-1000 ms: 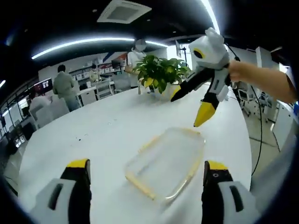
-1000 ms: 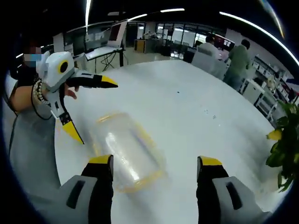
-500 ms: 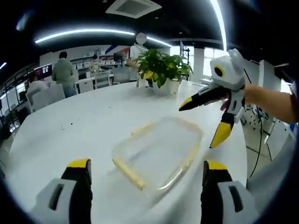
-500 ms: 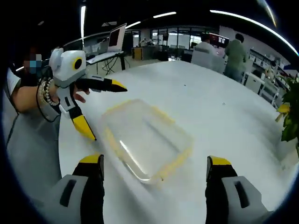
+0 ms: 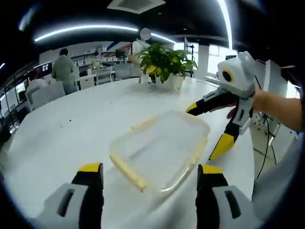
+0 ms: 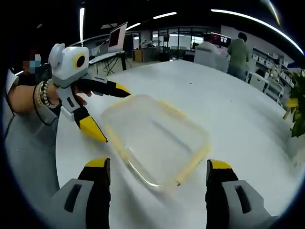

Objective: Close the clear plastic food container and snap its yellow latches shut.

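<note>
Near the rounded edge of the white desk [image 5: 71,129]: clear plastic food container [image 5: 159,150] lying flat, lid on, yellow latches [image 5: 127,171] along its sides (whether snapped down, cannot tell). In the left gripper view: left gripper [image 5: 145,174] low over the desk, fingers spread wide either side of the container's near corner, gripping nothing. Beyond the container's far corner, right gripper [image 5: 209,131] in a person's hand, yellow-tipped fingers parted wide, one tip just above the container's corner. In the right gripper view: right gripper [image 6: 155,167] fingers wide apart, nothing between them, container [image 6: 155,138] just ahead. Left gripper [image 6: 107,114] reaching in beside the container's edge, fingers splayed. Potted plant [image 5: 164,64] at the desk's far edge; people standing well beyond.
</note>
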`<state>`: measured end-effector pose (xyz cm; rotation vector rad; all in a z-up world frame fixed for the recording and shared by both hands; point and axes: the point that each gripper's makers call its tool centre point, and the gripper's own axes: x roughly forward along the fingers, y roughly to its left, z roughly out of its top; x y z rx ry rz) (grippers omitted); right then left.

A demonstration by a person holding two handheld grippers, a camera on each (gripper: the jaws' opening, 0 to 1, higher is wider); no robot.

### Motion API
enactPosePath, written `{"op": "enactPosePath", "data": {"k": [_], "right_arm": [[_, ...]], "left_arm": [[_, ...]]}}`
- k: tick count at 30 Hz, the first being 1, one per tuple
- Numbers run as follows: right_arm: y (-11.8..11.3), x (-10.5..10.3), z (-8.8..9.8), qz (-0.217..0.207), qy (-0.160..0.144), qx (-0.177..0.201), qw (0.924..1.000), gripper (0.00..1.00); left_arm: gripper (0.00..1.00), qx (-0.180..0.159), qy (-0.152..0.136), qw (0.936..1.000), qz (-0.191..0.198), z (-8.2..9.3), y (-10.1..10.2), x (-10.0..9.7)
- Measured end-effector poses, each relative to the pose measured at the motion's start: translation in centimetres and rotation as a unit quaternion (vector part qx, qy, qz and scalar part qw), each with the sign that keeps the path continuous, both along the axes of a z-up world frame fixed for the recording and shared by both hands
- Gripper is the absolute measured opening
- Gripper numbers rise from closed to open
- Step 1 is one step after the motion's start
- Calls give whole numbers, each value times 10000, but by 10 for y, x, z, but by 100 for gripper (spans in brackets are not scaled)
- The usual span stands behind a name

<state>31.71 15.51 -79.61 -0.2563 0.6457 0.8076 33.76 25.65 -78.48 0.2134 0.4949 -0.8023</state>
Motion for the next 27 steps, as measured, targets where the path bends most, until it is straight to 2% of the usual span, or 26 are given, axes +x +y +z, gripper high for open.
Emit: {"op": "enactPosePath", "data": {"k": [2, 5, 9, 16, 18, 23, 27], "right_arm": [[2, -1, 0, 37, -55, -20, 10000, 74], [2, -3, -7, 77, 34, -169, 9998, 72], [-2, -1, -7, 12, -10, -214, 9998, 67], [-2, 2, -6, -92, 31, -224, 9997, 57], [1, 2, -8, -68, 53, -259, 9996, 53], [13, 5, -7, -2, 62, -248, 9997, 53], [25, 7, -7, 68, 59, -218, 9997, 52]], "left_arm": [[69, 36, 16, 10000, -75, -1, 0, -1], [63, -17, 73, 9998, -184, -1, -4, -5], [62, 137, -15, 9997, -202, -4, -3, -4], [59, 314, 86, 9992, -224, -9, 3, -4], [59, 382, 88, 9990, -229, -10, 7, -3], [58, 435, 154, 9988, -192, -11, 20, -1], [51, 650, 193, 9976, -138, -18, 37, 1]]}}
